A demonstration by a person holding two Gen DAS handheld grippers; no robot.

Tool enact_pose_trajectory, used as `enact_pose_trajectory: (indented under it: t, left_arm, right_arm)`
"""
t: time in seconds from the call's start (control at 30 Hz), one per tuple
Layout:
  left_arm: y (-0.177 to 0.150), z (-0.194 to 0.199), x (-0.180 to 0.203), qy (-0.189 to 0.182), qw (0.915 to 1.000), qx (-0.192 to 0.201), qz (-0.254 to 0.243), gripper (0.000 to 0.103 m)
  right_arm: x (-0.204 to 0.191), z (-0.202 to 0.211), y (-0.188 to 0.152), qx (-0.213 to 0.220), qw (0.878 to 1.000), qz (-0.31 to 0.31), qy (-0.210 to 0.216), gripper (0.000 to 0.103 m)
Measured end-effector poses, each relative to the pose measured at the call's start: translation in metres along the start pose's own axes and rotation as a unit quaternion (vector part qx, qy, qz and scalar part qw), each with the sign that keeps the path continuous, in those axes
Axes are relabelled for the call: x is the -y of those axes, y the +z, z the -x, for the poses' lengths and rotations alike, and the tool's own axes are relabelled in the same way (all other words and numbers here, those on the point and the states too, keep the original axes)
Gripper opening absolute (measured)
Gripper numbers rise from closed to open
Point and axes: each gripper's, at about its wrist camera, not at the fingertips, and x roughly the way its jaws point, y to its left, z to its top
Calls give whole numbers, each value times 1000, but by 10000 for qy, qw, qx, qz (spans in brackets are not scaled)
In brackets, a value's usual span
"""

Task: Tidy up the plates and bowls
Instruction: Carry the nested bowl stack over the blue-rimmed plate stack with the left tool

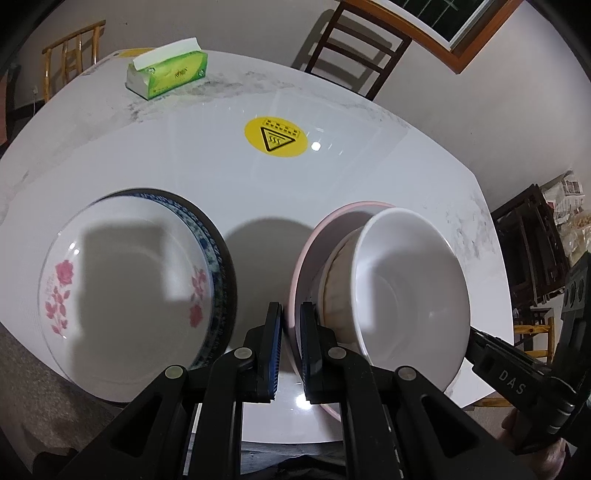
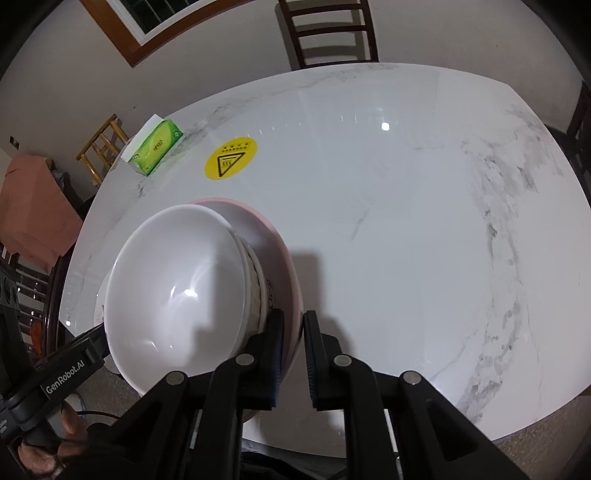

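A pink bowl (image 1: 306,258) (image 2: 273,243) carries a nested patterned bowl (image 1: 334,284) (image 2: 258,291) and, on top, a plain white bowl (image 1: 406,288) (image 2: 173,280). My left gripper (image 1: 291,308) is shut on the pink bowl's left rim. On the opposite rim my right gripper (image 2: 293,315) is shut as well. The stack sits at the front edge of the white marble table (image 1: 221,166) (image 2: 406,221). To its left lies a rose-patterned plate (image 1: 129,280) on top of a blue-rimmed plate (image 1: 216,266).
A green tissue box (image 1: 168,74) (image 2: 157,151) stands at the far left of the table, and a yellow warning sticker (image 1: 275,137) (image 2: 231,158) marks its middle. A dark chair (image 1: 354,48) (image 2: 328,33) stands behind the table and a light wooden chair (image 1: 74,55) at the left.
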Motion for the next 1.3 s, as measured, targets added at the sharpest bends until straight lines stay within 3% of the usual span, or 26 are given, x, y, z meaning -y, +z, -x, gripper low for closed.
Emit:
enact_pose_trajectory:
  t: [0.47, 0.8, 1.3]
  left_arm:
    - [17, 37, -40, 134, 9991, 312, 262, 5]
    - [20, 60, -87, 438, 9957, 519, 624, 5]
    - [11, 64, -151, 634, 9908, 480, 1095, 5]
  right_arm:
    - [-57, 5, 23, 36, 9989, 428, 177, 12]
    - [-113, -13, 28, -110, 9959, 803, 404, 11]
    - [-169, -50, 19, -479, 9906, 1184, 478, 12]
